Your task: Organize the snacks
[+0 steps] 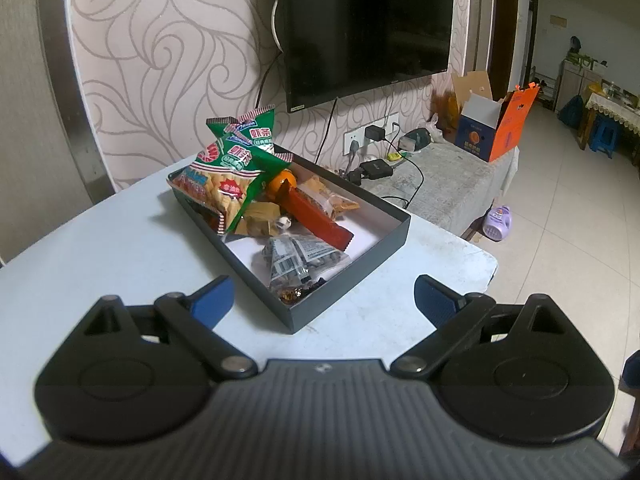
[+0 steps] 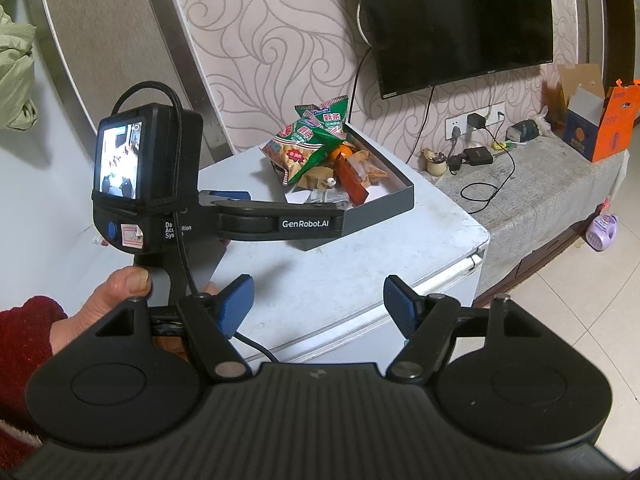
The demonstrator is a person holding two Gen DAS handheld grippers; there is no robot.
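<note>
On the pale blue-white tabletop point(image 1: 100, 248) sits a shallow dark grey rectangular box point(image 1: 352, 276) with a white floor, and every snack in view lies inside it, so the step in hand looks like a final check or tidy, best done by reaching in from above without nudging the box toward the table edge. The left gripper point(image 1: 324, 300) and right gripper point(image 2: 318, 304) hover short of it, blue-padded fingers spread and empty. Inside, two green-and-red puffed crisp bags point(image 1: 236, 160) lean at the far end over an orange point(image 1: 282, 184), a long red wrapped bar point(image 1: 320, 218) and a small clear packet of dark seeds point(image 1: 298, 260).

Dark grey box point(image 1: 352, 280) with white interior; green, red and white striped snack bags point(image 1: 236, 168); red wrapper point(image 1: 320, 216); orange fruit point(image 1: 282, 182). Blue finger pads point(image 1: 214, 300) on black grippers. Beige wallpaper point(image 1: 168, 52) patterned with swirls; orange-and-blue carton point(image 1: 500, 124).
</note>
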